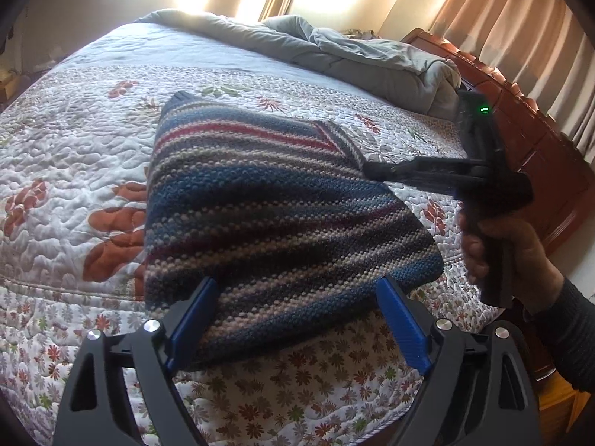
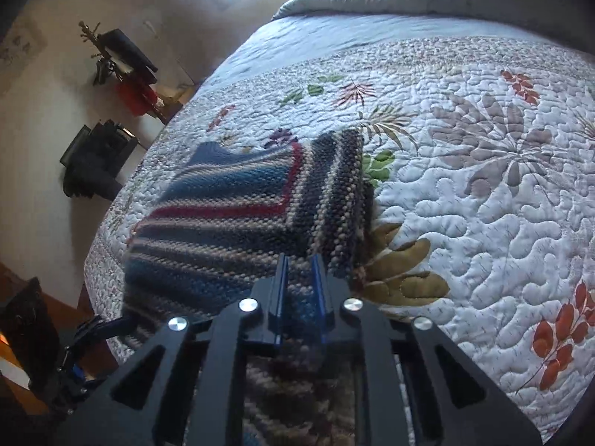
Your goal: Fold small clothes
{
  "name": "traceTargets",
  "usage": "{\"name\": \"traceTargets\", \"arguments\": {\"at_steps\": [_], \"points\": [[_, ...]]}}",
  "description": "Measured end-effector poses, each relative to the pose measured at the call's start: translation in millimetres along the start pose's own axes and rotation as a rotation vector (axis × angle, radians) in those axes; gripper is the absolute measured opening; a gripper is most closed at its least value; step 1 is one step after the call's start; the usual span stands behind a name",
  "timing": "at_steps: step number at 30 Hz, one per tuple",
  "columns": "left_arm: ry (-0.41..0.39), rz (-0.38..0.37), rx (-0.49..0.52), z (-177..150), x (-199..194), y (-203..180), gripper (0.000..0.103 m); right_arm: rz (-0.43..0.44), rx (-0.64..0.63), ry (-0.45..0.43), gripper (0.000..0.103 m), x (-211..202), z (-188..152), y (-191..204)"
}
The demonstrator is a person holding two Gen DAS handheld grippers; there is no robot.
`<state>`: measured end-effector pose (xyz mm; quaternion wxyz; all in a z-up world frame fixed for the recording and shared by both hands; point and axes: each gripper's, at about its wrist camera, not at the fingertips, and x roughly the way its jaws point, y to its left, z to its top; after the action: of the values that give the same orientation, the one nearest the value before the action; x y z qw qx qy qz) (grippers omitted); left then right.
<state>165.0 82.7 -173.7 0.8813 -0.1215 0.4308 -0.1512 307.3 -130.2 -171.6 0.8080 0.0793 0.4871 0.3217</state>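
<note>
On the quilted bed (image 1: 67, 141), near its front edge, the striped sweater (image 1: 260, 204) lies partly folded, one side turned over itself. Our right gripper (image 2: 299, 271) pinches a fold of knit at the sweater's right edge, while our left gripper (image 1: 297, 297) hangs spread wide over the near hem, gripping nothing. We judge ourselves mid-fold; next, the left should clamp the hem so both can carry it across.

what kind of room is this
Most likely a bedroom in a home. A wide bed covered by a white floral quilted bedspread, a rumpled grey duvet heaped at its far end, a carved reddish wooden headboard, and beige pleated curtains behind it all suggest that.
</note>
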Motion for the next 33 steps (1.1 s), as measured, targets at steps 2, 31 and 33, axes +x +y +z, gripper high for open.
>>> {"name": "traceTargets", "arguments": {"at_steps": [2,31,33], "points": [[-0.001,-0.002,-0.002,-1.6,-2.5,-0.9,0.089,0.017,-0.030,-0.030,0.018,-24.3,-10.9,16.4],[-0.127,0.204,-0.214,-72.1,-119.2,13.4,0.099,-0.172,-0.048,-0.094,0.075,-96.0,-129.7,63.7],[-0.197,0.282,-0.197,-79.3,-149.0,-2.4,0.099,-0.190,-0.055,-0.143,0.090,-126.1,-143.9,83.4]]}}
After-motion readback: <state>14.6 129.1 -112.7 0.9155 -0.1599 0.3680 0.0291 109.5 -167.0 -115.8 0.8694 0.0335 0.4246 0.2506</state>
